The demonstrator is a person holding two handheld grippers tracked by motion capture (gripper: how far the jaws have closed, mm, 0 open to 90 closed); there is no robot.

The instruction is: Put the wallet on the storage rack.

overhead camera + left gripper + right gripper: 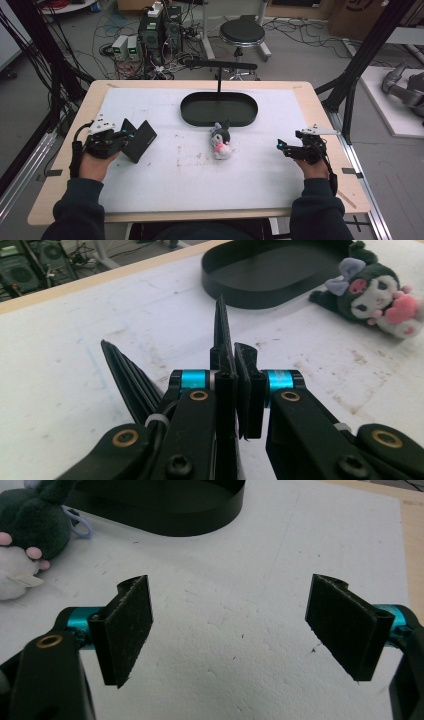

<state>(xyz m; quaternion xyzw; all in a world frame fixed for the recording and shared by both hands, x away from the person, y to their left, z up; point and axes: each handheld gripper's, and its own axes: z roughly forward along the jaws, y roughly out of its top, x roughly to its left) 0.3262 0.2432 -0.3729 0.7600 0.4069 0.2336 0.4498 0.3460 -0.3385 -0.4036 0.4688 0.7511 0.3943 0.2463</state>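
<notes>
A flat black folded piece stands on edge at the left of the white foam sheet. My left gripper is shut on one thin leaf of it, seen edge-on between the jaws of the left gripper. A second ribbed leaf splays out to the left. A small dark and white plush toy with a pink heart lies in the middle, just in front of a black oval tray. My right gripper hovers at the right, open and holding nothing.
The plush toy lies to the right of the tray in the left gripper view, and at the upper left in the right gripper view. A black stand rises behind the tray. The wooden table edge borders the foam.
</notes>
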